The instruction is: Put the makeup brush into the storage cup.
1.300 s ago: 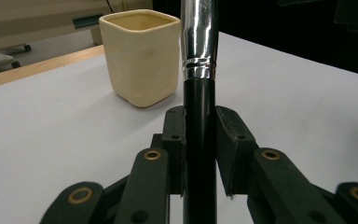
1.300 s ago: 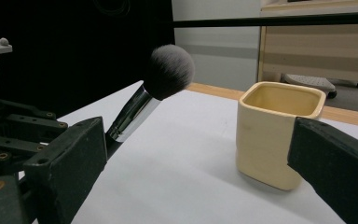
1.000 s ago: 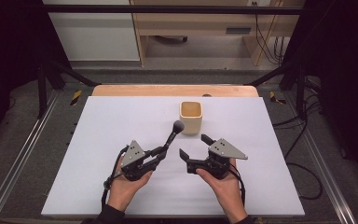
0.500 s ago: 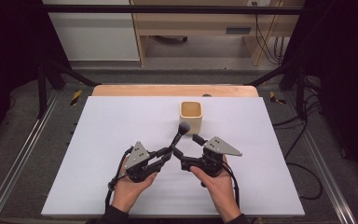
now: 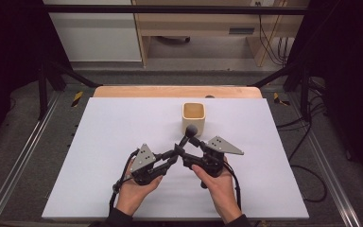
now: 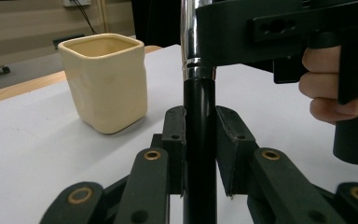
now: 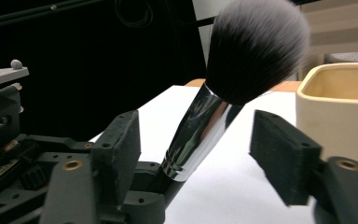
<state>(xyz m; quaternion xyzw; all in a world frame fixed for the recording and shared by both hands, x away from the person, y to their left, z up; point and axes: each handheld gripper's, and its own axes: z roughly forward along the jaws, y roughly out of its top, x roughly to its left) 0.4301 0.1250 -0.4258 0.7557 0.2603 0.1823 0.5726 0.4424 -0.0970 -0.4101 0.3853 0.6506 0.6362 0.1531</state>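
Just before the cup, the left gripper clamps the brush; the right gripper, jaws half-open and closing, could knock it askew.

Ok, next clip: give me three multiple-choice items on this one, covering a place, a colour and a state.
1. Where does the cream square ceramic cup stand?
A. beyond the grippers
B. at the table's left edge
C. between the hands

2. What colour is the metal band of the black-handled, dark-bristled makeup brush?
A. gold
B. silver
C. red

3. What is the left gripper doing?
A. hanging open
B. gripping the cup
C. clamping the brush handle

Key: 1 A, the high view shows the cup past both grippers. 2 B, the band gleams silver. 3 C, its pads press the handle; the right gripper, jaws just closing, stands round the band.
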